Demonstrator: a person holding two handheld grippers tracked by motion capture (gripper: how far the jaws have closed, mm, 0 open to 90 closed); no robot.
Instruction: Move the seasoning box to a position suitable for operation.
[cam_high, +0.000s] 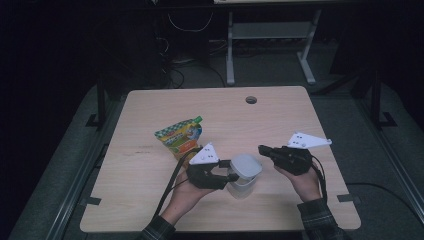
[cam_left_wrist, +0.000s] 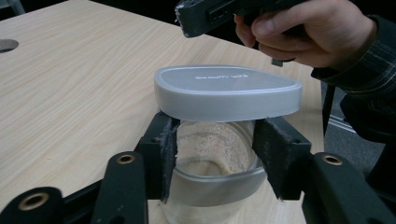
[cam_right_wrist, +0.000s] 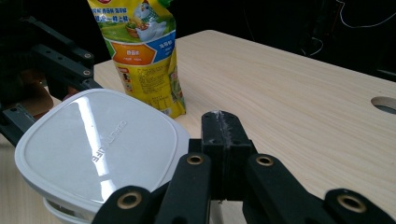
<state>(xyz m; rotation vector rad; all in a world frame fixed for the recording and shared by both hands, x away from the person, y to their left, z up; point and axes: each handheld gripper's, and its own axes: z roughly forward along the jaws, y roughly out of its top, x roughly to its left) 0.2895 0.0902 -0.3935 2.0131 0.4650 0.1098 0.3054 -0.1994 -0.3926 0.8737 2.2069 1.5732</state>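
Note:
A clear jar (cam_high: 242, 186) with a white-grey lid (cam_high: 245, 165) stands near the table's front edge; it holds a little pale powder (cam_left_wrist: 205, 156). My left gripper (cam_high: 227, 173) reaches in from the left, and its padded jaws sit against both sides of the jar (cam_left_wrist: 215, 186) just under the lid (cam_left_wrist: 226, 93). My right gripper (cam_high: 262, 149) hovers just right of the lid, its jaws shut together with nothing between them (cam_right_wrist: 222, 133). The lid (cam_right_wrist: 98, 140) lies left of its tips. A yellow-green food pouch (cam_high: 181, 137) stands behind the jar.
The pouch (cam_right_wrist: 142, 51) is close behind the jar on the left. A round cable hole (cam_high: 251, 99) lies at the back of the wooden table (cam_high: 150, 170). A white desk frame (cam_high: 270, 35) and cables stand on the floor beyond.

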